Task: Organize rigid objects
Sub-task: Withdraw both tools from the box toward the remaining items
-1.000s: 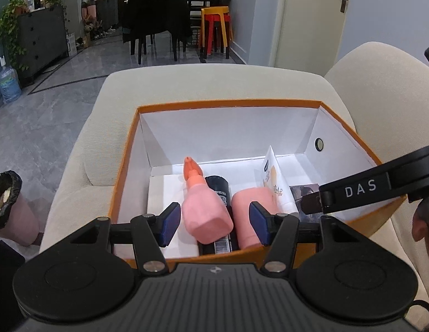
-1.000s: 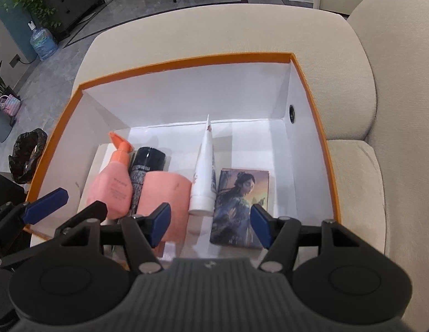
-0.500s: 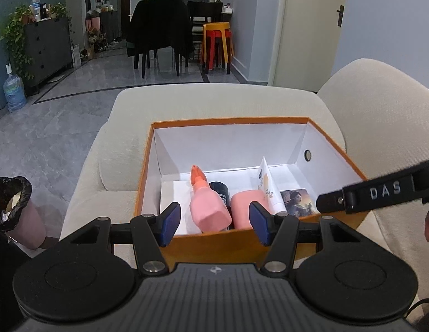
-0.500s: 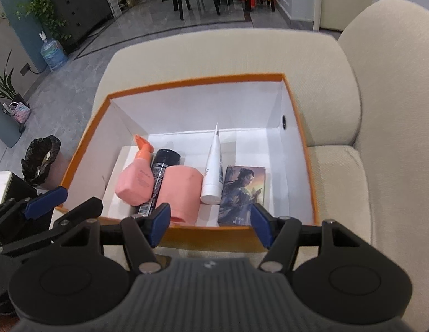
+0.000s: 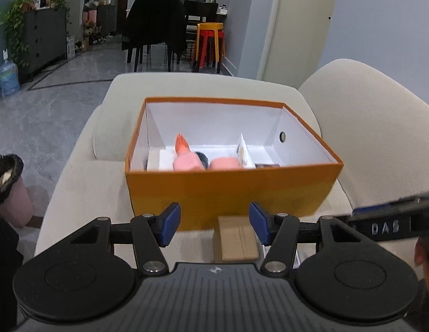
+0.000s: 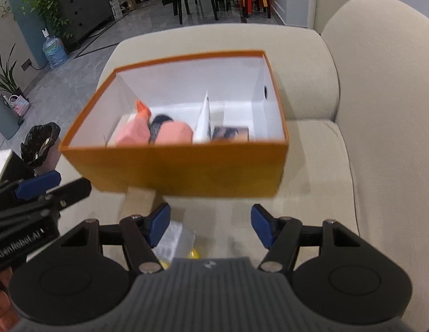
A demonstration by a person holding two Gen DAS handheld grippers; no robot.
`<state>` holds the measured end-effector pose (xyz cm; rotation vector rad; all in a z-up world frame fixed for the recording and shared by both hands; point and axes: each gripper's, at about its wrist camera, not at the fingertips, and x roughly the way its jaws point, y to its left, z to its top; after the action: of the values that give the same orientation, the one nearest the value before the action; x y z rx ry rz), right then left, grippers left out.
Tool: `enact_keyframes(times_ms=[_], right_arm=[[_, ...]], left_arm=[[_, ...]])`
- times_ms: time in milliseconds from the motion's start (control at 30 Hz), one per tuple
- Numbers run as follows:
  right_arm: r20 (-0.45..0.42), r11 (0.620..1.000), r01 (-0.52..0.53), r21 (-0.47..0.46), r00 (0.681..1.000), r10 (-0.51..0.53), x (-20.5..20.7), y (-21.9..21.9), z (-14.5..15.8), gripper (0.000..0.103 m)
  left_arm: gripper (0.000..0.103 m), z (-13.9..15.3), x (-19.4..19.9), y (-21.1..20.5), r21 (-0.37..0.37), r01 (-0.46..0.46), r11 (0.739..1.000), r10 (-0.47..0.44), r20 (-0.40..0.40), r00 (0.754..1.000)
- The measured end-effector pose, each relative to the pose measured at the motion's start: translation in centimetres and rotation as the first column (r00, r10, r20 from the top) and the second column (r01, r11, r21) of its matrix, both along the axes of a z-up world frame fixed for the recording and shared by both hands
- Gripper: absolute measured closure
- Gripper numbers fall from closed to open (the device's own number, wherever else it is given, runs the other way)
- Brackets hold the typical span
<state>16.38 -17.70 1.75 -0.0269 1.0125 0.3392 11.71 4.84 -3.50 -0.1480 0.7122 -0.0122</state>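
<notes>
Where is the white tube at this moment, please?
The white tube lies inside the orange box on the sofa, right of centre in both wrist views, between the pink roll on its left and the picture card on its right.

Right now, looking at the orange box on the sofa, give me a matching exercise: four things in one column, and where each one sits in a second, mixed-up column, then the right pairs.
Things
1. pink spray bottle
2. white tube
3. picture card
4. small cardboard box

Places
A. on the sofa cushion outside the orange box, in front of its near wall
B. inside the box, furthest to the left
C. inside the box, furthest to the right
D. inside the box, just left of the picture card

Pairs: 1-B, 2-D, 3-C, 4-A
</notes>
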Motion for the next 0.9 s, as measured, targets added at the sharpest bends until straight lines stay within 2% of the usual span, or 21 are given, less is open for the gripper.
enact_keyframes(times_ms=[133, 400, 600, 900], right_arm=[[-0.023, 1.0, 0.002, -0.004, 1.0, -0.003, -2.0, -1.0, -1.9, 0.038], [-0.112, 0.995, 0.08, 0.058, 0.991, -0.073, -4.3, -4.0, -6.1, 0.038], [-0.075, 0.989, 0.145, 0.019, 0.987, -0.143, -5.2, -5.6, -7.8, 0.038], [-0.086, 0.983, 0.172, 0.071, 0.982, -0.166, -4.9, -6.7, -8.3, 0.038]], left_arm=[[0.037, -1.2, -0.9, -0.1, -0.035, -0.005, 0.999, 0.004, -0.025, 1.0], [0.037, -4.0, -1.5, -2.3, -0.056, 0.01, 0.998, -0.014, -0.076, 0.997], [0.037, -5.5, -1.2, -4.9, -0.069, 0.061, 0.996, -0.067, -0.088, 0.994], [0.037, -7.6, 0.3, -6.9, -0.047, 0.058, 0.997, -0.062, -0.099, 0.993]])
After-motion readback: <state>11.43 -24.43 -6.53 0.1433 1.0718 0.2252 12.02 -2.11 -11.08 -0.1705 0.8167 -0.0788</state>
